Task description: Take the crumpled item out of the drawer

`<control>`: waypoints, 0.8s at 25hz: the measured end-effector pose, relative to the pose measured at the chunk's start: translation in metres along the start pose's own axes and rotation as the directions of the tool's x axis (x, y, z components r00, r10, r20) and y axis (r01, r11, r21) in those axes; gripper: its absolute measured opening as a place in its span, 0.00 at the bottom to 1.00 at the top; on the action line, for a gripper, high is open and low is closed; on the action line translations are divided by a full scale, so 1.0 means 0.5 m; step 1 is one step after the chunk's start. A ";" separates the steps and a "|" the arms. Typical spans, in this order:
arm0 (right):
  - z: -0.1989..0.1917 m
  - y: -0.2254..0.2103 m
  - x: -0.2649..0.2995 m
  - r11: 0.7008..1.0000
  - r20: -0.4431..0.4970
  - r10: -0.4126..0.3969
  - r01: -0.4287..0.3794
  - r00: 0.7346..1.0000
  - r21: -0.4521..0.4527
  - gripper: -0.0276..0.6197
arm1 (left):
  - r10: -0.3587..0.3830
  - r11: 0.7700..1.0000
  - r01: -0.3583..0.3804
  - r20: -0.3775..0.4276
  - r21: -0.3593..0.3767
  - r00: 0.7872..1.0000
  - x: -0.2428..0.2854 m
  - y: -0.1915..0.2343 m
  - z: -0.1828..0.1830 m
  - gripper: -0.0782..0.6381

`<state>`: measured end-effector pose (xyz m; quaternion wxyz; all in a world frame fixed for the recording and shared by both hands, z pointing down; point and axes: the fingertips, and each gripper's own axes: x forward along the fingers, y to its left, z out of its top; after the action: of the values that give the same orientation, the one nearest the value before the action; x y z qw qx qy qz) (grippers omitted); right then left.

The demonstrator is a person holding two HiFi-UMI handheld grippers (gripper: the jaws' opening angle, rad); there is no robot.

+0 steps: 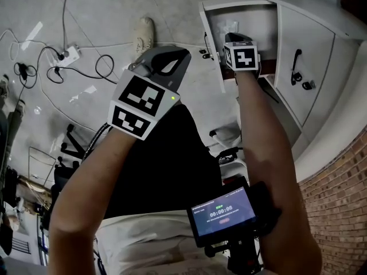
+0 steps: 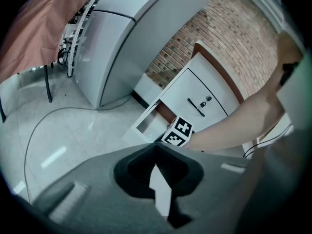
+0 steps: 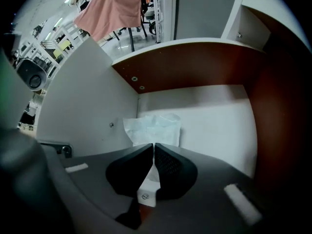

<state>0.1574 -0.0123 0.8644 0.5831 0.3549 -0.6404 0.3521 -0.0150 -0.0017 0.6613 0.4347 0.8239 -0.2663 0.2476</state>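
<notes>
Crinkly plastic item [image 3: 153, 128]; smooth matt wht drawer [image 3: 214, 112]; glossy flr [image 1: 109, 16].

Probably a lab or workshop room: a bare grey floor [image 1: 114, 16] strewn with cables [image 1: 86, 73] and a power strip [image 1: 69, 54], a brick wall [image 2: 195, 48], a white cabinet [image 2: 204, 89] and a tall grey metal unit [image 2: 122, 38].

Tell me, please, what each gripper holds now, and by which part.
The right gripper appears to pinch the crumpled item by its near edge, inside the drawer. The left gripper holds nothing.
</notes>
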 end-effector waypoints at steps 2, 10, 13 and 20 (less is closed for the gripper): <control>0.007 0.000 -0.017 1.000 0.019 -0.001 0.001 1.000 0.003 0.08 | -0.005 1.000 0.005 -0.001 0.011 1.000 -0.003 -0.009 0.003 0.11; 0.025 0.007 -0.099 1.000 0.097 0.000 -0.001 0.995 0.003 0.07 | -0.021 0.998 0.021 -0.009 0.060 1.000 -0.020 -0.048 0.012 0.11; 0.023 0.011 -0.134 1.000 0.128 -0.001 0.000 0.992 0.009 0.07 | -0.026 0.997 0.027 -0.008 0.076 1.000 -0.031 -0.069 0.018 0.11; 0.018 0.021 -0.224 0.998 0.242 -0.003 -0.012 0.970 0.060 0.07 | -0.028 0.992 0.028 -0.002 0.121 1.000 -0.051 -0.109 0.031 0.11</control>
<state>0.1516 -0.0101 0.7519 0.4889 0.4115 -0.6963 0.3269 0.0047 0.0169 0.6055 0.3872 0.8525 -0.2393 0.2572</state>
